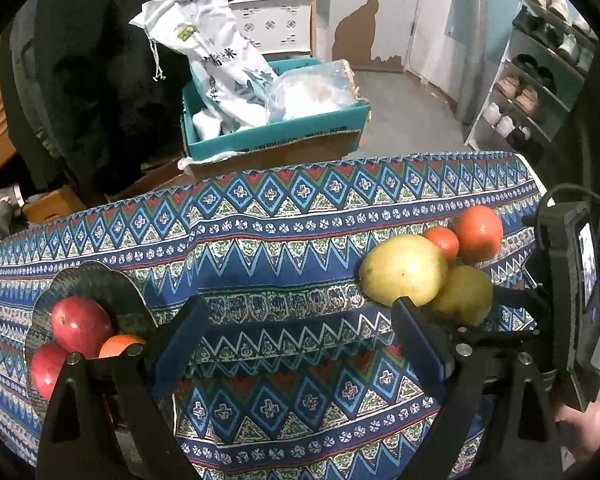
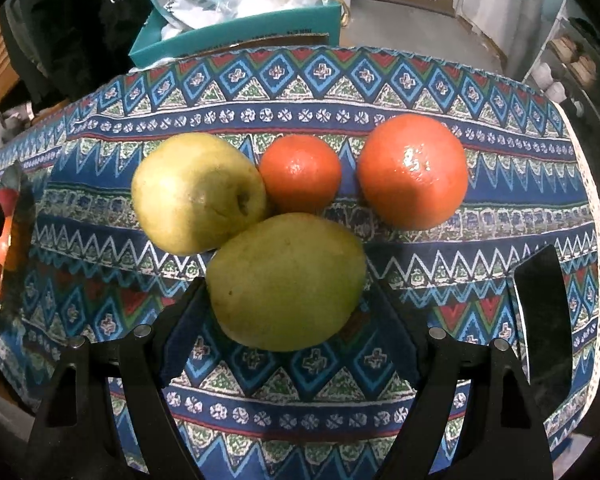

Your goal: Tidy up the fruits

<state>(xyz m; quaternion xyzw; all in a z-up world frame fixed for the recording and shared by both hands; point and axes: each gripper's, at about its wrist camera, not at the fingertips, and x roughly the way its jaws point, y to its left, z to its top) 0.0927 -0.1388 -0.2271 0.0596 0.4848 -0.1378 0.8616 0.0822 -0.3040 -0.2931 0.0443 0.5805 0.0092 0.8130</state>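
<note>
— Fruit on the cloth?
— Four pieces, grouped at the right end of the patterned tablecloth [image 2: 300,92]: near pear [image 2: 286,282], far pear [image 2: 198,192] touching it, small orange [image 2: 300,174] just behind both, large orange [image 2: 414,170] a little apart to the right.

— Containers?
— Dark scalloped plate [image 1: 94,276] at the left end of the cloth. Contents: two red apples [image 1: 81,324], [image 1: 46,368] and one orange [image 1: 120,345], partly hidden by the tongs. Beyond the table, a teal box [image 1: 276,136] holding a white printed bag [image 1: 216,52] and a clear plastic bag [image 1: 312,90].

— Tongs?
— Right gripper [image 2: 286,320]: spread wide, one finger on each side of the near pear, contact not clear. Left gripper [image 1: 296,328]: spread wide over bare cloth between plate and fruit group, holding nothing.

— Surroundings?
— Shoe rack [image 1: 540,80] at far right, shoes on the shelves.
</note>
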